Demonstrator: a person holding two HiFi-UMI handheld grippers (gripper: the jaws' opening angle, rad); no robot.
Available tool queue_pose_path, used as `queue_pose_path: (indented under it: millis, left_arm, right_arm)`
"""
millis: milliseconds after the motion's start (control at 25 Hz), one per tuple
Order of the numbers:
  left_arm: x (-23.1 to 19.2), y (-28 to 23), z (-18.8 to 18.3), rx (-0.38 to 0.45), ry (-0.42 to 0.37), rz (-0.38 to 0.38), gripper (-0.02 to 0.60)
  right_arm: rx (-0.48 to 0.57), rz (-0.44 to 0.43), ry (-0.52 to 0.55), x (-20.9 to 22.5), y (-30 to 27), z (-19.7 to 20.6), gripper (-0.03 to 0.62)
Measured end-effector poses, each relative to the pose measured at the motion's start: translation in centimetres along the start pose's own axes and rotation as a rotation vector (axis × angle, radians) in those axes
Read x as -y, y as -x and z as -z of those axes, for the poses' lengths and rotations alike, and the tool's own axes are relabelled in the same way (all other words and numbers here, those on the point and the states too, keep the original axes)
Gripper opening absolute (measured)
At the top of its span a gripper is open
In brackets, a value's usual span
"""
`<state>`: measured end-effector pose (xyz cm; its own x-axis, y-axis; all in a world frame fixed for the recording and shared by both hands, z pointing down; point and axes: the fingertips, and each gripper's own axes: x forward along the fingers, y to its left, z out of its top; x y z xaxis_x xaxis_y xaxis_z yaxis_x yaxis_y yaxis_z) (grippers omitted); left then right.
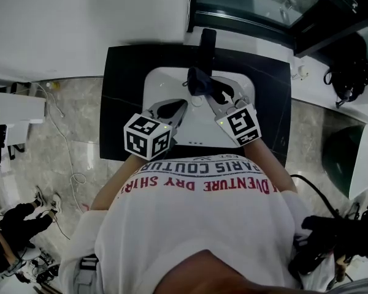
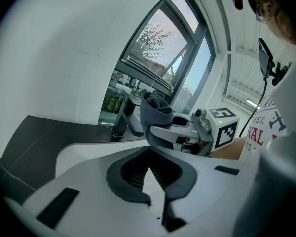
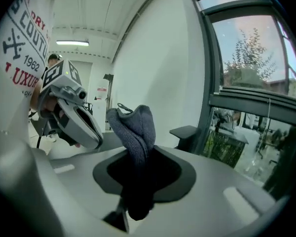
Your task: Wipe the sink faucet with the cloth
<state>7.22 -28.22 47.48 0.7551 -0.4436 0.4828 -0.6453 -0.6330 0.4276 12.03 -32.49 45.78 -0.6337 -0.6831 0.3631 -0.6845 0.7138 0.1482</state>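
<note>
While the right tool [image 1: 211, 94] grips the dark grey cloth [image 3: 133, 126] and holds it bunched over the white sink [image 1: 153, 82], just on the near side of the black faucet [image 1: 207, 44] at the tabletop's [image 1: 121, 103] far edge, I cannot tell whether cloth and spout touch. The left tool [image 2: 149, 170], its jaws drawn together on nothing, hangs over the sink's left part beside the right one. By my reading the cloth is in hand and brought up, but the wiping itself is barely begun or not yet started.
</note>
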Motion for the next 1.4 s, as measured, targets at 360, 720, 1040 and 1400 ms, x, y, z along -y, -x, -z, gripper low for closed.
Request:
queue_pose_path:
  millis: [360,720,1040,1400]
  left_arm:
    - [0.0,0.9,1.1,-0.028,0.011,-0.033,0.001]
    - [0.1,1.0,0.9,-0.033,0.001,-0.037,0.002]
    - [0.9,-0.1,0.6,-0.042,-0.014,-0.020,0.002]
    - [1.6,-1.0,0.2,-0.045,-0.027,-0.014,0.002]
  right_arm:
    - [0.047,0.085,0.033,-1.3,-2.4,1.3,0.080]
    - [0.056,0.116,0.022,-0.7,-2.2,1.8,0.080]
    - [0.093,0.194,-0.092,2.8,0.5,3.3,0.078]
    - [0.208,0.168,-0.237,3.5,3.0,2.8,0.078]
